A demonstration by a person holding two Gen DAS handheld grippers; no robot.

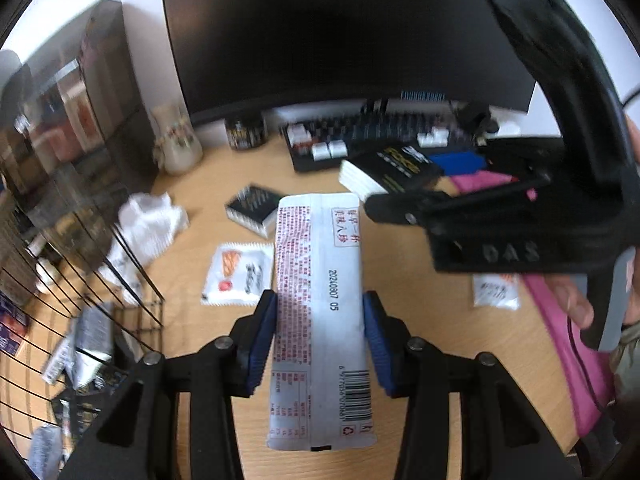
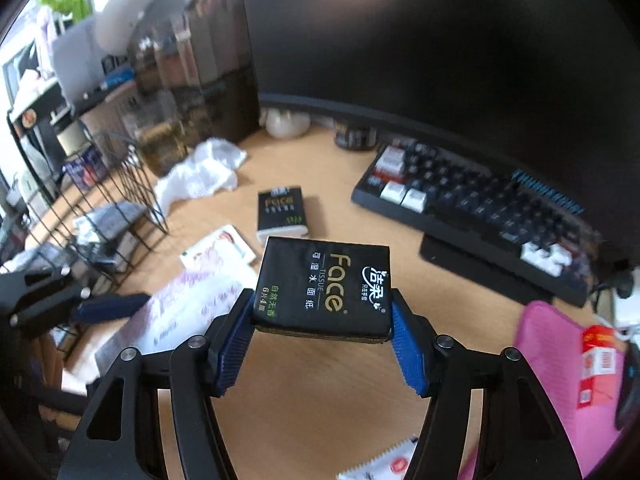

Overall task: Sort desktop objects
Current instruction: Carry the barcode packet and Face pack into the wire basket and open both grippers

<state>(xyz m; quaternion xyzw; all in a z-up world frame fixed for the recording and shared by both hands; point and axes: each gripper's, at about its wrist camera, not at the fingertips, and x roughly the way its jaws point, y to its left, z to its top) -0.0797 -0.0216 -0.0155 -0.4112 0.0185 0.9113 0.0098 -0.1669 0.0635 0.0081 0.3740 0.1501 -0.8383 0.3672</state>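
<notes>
We see a long white snack packet [image 1: 318,320] with red print, a date stamp and a barcode, lifted clear of the wooden desk and lying lengthwise away from us. A black Face tissue pack [image 2: 324,292] is also raised, label up, slightly tilted. A second black tissue pack [image 2: 282,212] lies flat on the desk near the keyboard, with a small white sachet [image 1: 238,274] beside it.

A keyboard [image 2: 472,204] lies before the monitor [image 2: 420,40], wire basket [image 2: 120,208] left.
</notes>
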